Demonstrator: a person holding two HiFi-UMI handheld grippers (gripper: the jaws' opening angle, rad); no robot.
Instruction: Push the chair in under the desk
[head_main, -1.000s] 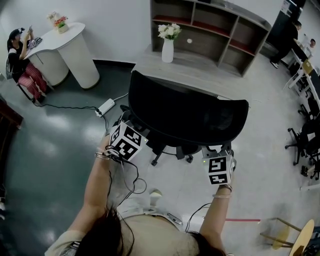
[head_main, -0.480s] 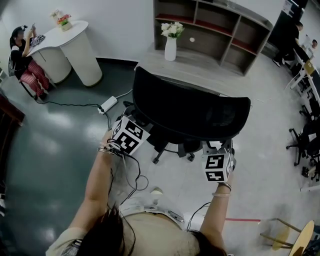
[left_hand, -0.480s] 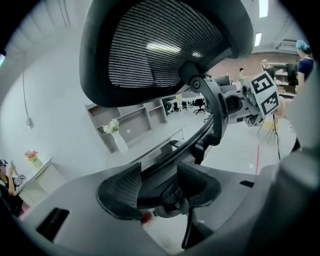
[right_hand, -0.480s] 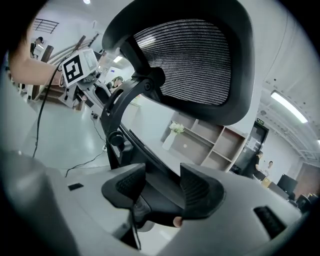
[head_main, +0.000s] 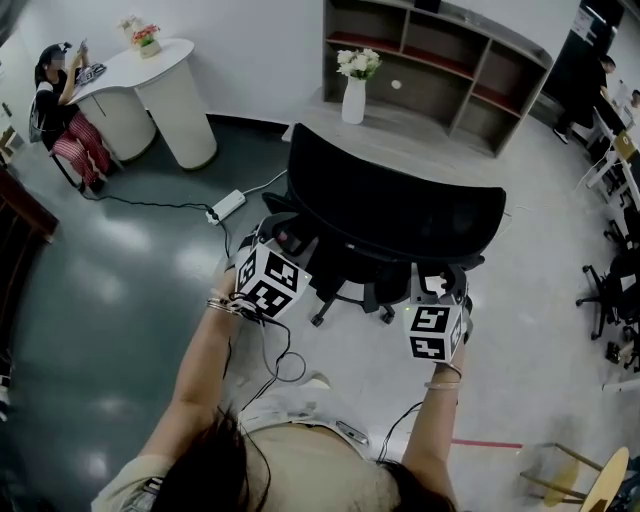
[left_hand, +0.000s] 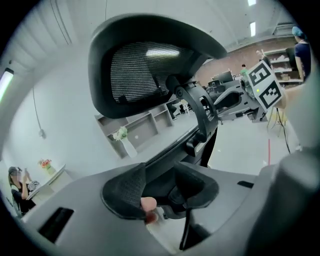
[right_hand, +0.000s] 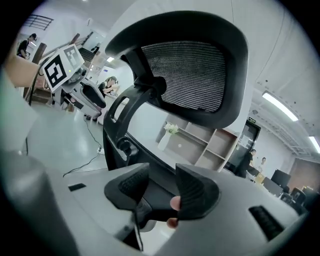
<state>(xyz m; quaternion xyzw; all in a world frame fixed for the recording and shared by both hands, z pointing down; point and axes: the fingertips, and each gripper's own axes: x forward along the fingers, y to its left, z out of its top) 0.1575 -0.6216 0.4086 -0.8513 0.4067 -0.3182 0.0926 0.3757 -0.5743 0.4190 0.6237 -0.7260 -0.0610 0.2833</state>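
Note:
A black office chair (head_main: 392, 212) with a mesh back stands in front of me, facing the grey desk (head_main: 420, 145) that carries a white vase (head_main: 353, 98). My left gripper (head_main: 288, 245) is at the chair's left armrest and my right gripper (head_main: 441, 288) at its right one. In the left gripper view the jaws (left_hand: 160, 192) have just been closing and the dark armrest fills the gap between the pads. The right gripper view shows the same: jaws (right_hand: 162, 192) closing, armrest between the pads. The chair back (left_hand: 145, 70) (right_hand: 192, 75) towers over both.
A power strip (head_main: 228, 205) and its cable lie on the floor left of the chair. A person (head_main: 62, 110) sits at a round white table (head_main: 165, 95) at the far left. A shelf unit (head_main: 440, 45) stands behind the desk. Other office chairs (head_main: 610, 290) stand at the right.
The head view has slid a little to the right. Both grippers stay at the chair's armrests, and the chair has not visibly moved relative to the desk.

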